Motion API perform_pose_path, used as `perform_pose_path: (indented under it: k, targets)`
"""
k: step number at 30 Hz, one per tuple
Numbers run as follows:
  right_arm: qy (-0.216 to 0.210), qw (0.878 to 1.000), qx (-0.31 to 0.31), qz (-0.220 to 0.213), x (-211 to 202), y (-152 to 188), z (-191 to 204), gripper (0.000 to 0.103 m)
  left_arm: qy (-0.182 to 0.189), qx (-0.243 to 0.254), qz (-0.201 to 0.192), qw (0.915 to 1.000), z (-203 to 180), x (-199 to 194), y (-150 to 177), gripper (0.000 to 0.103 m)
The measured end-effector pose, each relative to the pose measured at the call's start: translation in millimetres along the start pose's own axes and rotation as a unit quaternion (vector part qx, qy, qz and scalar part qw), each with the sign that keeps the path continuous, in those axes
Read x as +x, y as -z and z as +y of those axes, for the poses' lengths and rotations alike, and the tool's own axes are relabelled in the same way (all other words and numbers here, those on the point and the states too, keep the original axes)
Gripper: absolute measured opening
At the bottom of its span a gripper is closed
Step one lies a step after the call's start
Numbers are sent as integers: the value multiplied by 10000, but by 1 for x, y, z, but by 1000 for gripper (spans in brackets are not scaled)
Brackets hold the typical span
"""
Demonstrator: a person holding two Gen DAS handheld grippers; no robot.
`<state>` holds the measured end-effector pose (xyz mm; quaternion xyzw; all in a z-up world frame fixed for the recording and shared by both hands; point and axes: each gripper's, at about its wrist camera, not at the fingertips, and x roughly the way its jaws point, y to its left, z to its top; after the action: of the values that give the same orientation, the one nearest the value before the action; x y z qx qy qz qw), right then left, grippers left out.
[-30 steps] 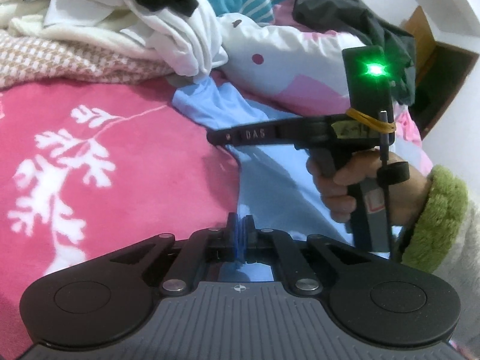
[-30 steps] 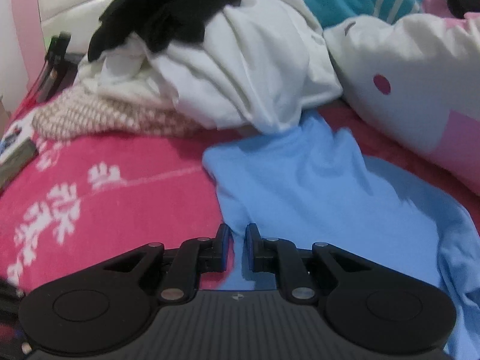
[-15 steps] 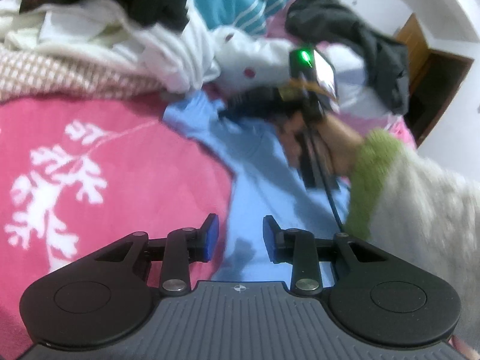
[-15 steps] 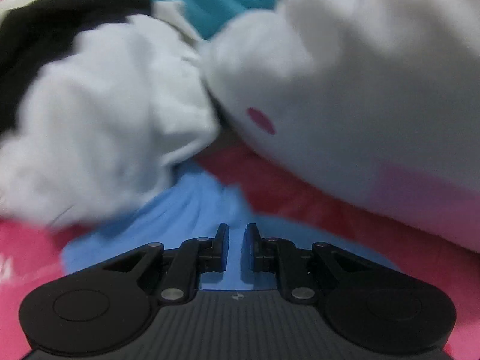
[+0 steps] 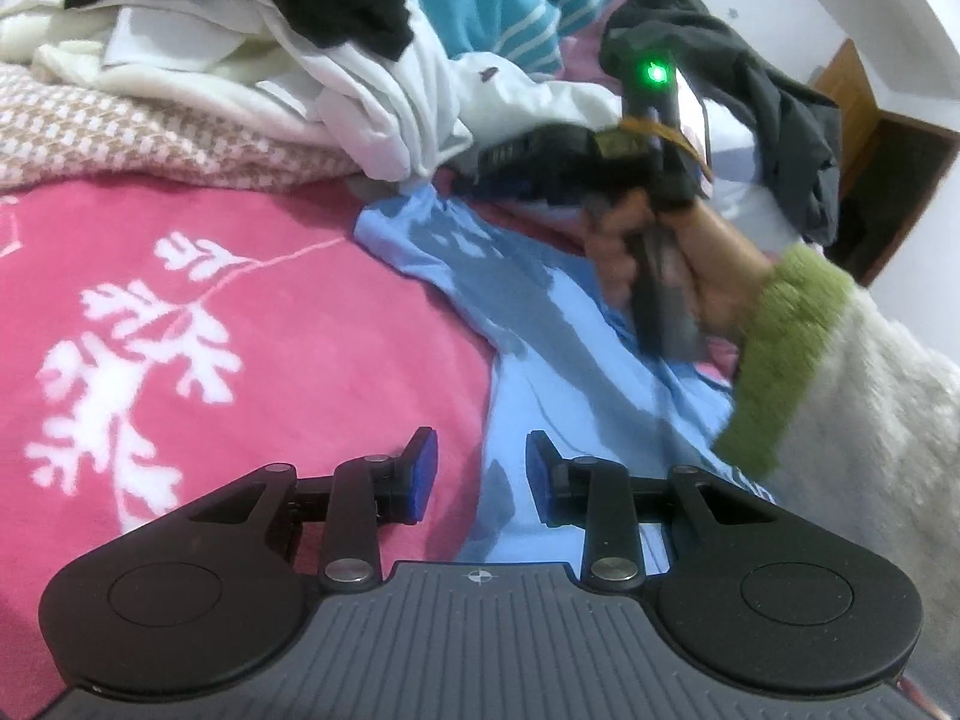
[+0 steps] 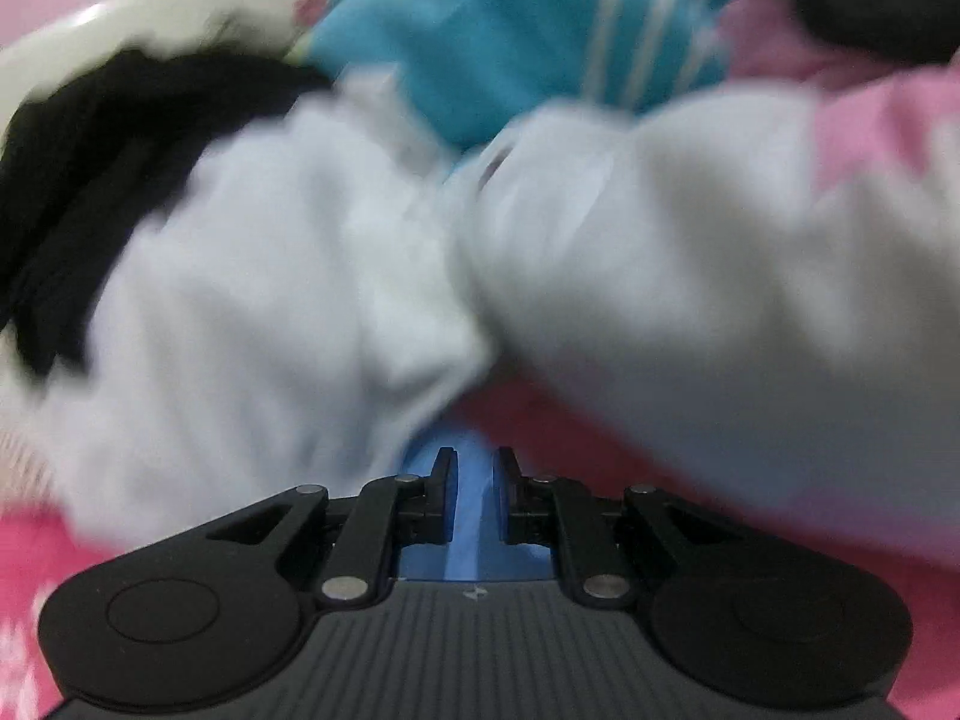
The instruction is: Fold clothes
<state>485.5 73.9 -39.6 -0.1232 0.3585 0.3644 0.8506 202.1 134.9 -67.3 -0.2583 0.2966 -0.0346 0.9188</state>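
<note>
Pink bedding (image 5: 252,276) with white branch prints carries the work: your blue shirt (image 5: 540,324) lies spread across it, loosely flat and not yet folded, its far corner tucked against the laundry pile (image 5: 312,54) at the head of the bed. Your left gripper (image 5: 480,474) has just been opening; its jaws now stand apart over the shirt's near edge, pads clear of the cloth. Your right gripper (image 6: 474,492) sits nearly closed at that far corner, blue cloth showing in the narrow gap; blur means you cannot tell whether it pinches. Judging by this, folding has barely begun, and the whole pile is still waiting.
</note>
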Motion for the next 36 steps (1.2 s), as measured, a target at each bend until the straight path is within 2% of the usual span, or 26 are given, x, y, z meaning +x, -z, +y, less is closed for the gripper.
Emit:
perform_pose_path:
  k: [4,7,10,12,14,17,20,23,25,29,33,36]
  targets:
    - [-240,9979,-538,283,29,1,30,15,-164,127,0,9998,-4,6,2,33]
    - [-116,9978,-646,108,43,-6,50,16,-211,190,2,9996,-5,9,2,33]
    - [-420,9980,-459,-47,33,-10,41,14,-192,189,9,9996,-5,9,2,33]
    - [-456,9981,-370,-177,19,-7,30,15,-160,162,19,9997,-4,7,2,33]
    - [-343,9986,-259,-315,3,-4,17,15,-119,109,10,9999,-3,5,2,34]
    - [79,9993,-128,-354,-5,-5,-2,15,-93,38,16,9999,-1,5,2,34]
    - [201,9997,-27,-161,12,-12,-3,15,-103,37,23,9999,-1,5,3,34]
    - [145,9998,-24,129,47,-16,13,15,-133,99,27,9999,-2,8,3,34]
    - [160,9998,-43,-70,54,-19,24,14,-148,123,42,9998,-2,9,3,34]
    - [-517,9962,547,-430,35,-19,5,14,-121,136,43,9998,-2,8,3,34]
    - [-232,9965,595,-545,-1,-12,-12,14,-89,42,36,9999,1,5,2,34]
    - [-125,9990,345,-255,-21,-5,-8,14,-70,-52,36,10000,3,4,1,34]
